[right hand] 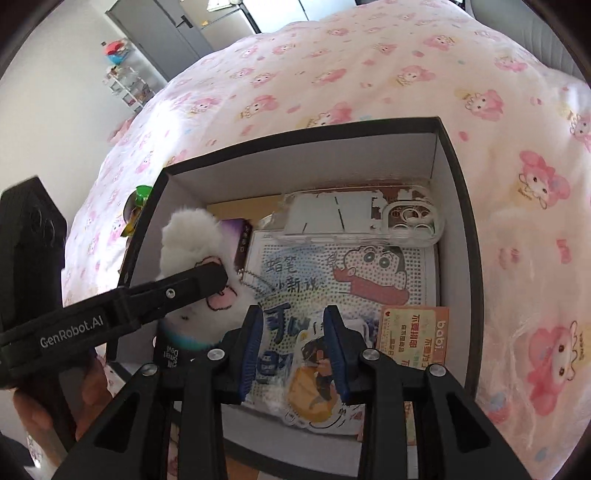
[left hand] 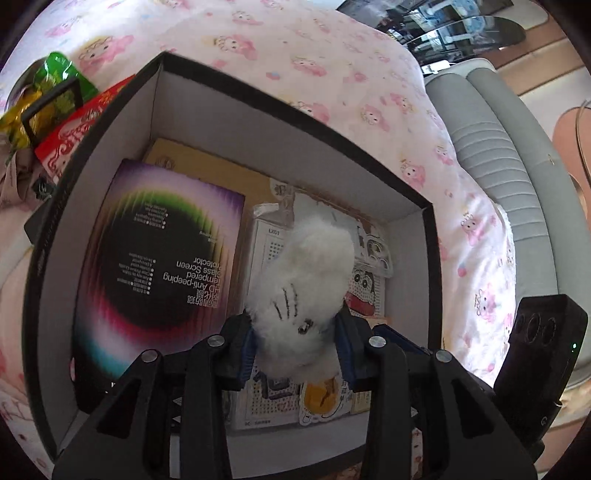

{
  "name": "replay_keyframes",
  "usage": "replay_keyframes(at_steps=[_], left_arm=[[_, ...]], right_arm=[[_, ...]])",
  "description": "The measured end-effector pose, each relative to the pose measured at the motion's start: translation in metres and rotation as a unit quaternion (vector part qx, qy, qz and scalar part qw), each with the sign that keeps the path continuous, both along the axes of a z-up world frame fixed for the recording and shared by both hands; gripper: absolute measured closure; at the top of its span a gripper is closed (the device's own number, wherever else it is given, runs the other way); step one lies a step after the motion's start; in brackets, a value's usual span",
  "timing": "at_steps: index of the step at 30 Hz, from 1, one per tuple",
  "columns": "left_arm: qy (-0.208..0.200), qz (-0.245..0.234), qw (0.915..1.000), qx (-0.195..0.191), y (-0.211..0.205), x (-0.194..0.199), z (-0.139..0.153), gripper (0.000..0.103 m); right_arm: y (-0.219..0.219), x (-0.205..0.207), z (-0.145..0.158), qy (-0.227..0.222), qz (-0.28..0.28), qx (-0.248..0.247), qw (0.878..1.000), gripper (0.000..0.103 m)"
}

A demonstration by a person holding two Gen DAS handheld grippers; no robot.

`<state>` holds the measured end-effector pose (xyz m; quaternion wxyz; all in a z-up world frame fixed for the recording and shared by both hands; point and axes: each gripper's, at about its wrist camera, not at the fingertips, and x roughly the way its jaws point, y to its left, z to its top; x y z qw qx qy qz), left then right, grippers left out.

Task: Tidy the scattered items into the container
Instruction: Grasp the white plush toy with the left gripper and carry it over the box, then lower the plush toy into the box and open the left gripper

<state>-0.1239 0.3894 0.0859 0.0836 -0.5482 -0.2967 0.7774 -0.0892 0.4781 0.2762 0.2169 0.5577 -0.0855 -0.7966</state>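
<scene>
1. The box (left hand: pixel 428 236) is a black-rimmed, white-walled open container that rests on a bed cover (left hand: pixel 332 74) printed with pink cartoon figures.
2. The plush toy (left hand: pixel 303 291), white and fluffy, hangs over the inside of the box, pinched between the blue pads of the left gripper (left hand: pixel 297 350).
3. The right gripper (right hand: pixel 295 349) hovers over the near end of the box. Its fingers are spread and hold nothing.
4. Box contents: a screen protector pack (left hand: pixel 162 266) lies against the left wall; a pegboard sheet with a cartoon boy (right hand: pixel 354 273) lies on the floor; a clear phone case (right hand: pixel 369 218) lies along the far wall; a small orange card (right hand: pixel 417 336) sits near the right wall; a round sticker (right hand: pixel 314 398) lies at the near end.
5. Outside the box, at its far left corner, lie a green snack bag (left hand: pixel 55 85) and a red packet (left hand: pixel 77 129), both close to the wall.
6. Room: a grey padded headboard (left hand: pixel 498 155) borders the bed on one side; a grey door (right hand: pixel 177 33) and a small shelf unit (right hand: pixel 125 81) stand beyond the bed.
7. Clearance: the box walls are upright on all four sides. The plush toy hangs near the middle, apart from the walls. Bare cover surrounds the far and right sides of the box.
</scene>
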Motion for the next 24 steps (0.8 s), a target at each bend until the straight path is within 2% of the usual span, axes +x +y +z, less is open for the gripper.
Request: replay_keyframes(at_steps=[2, 4, 8, 10, 14, 16, 17, 18, 22, 24], left_arm=[[-0.014, 0.001, 0.9999, -0.007, -0.001, 0.0, -0.008, 0.065], [-0.023, 0.0, 0.9997, -0.011, -0.003, 0.0, -0.012, 0.062], [-0.008, 0.006, 0.9996, -0.027, -0.017, -0.001, -0.004, 0.054], [-0.006, 0.006, 0.999, -0.044, -0.023, -0.007, -0.001, 0.054], [-0.016, -0.026, 0.9973, -0.067, -0.022, -0.024, -0.006, 0.054], [-0.016, -0.052, 0.9958, -0.073, -0.016, -0.029, -0.01, 0.061], [-0.016, -0.063, 0.9947, -0.079, -0.012, -0.029, -0.01, 0.071], [-0.016, -0.072, 0.9936, -0.086, -0.01, -0.027, -0.009, 0.086], [-0.017, -0.082, 0.9921, -0.093, -0.009, -0.009, 0.001, 0.086], [-0.023, -0.089, 0.9925, -0.08, -0.013, 0.0, 0.005, 0.086]], right_arm=[[0.007, -0.001, -0.011, -0.018, -0.007, -0.028, 0.999, 0.073], [0.007, 0.003, -0.015, -0.025, -0.001, -0.034, 0.999, 0.073], [0.004, 0.014, -0.013, -0.031, 0.023, -0.046, 0.998, 0.073], [-0.001, 0.016, -0.019, -0.051, 0.036, -0.06, 0.996, 0.073], [-0.013, 0.02, -0.031, -0.095, 0.062, -0.078, 0.99, 0.073], [-0.021, 0.021, -0.034, -0.101, 0.075, -0.077, 0.989, 0.073], [-0.024, 0.022, -0.036, -0.105, 0.081, -0.077, 0.988, 0.073], [-0.028, 0.022, -0.039, -0.11, 0.085, -0.076, 0.987, 0.073], [-0.032, 0.019, -0.047, -0.095, 0.073, -0.037, 0.992, 0.073], [-0.027, 0.019, -0.041, -0.076, 0.056, -0.025, 0.995, 0.073]])
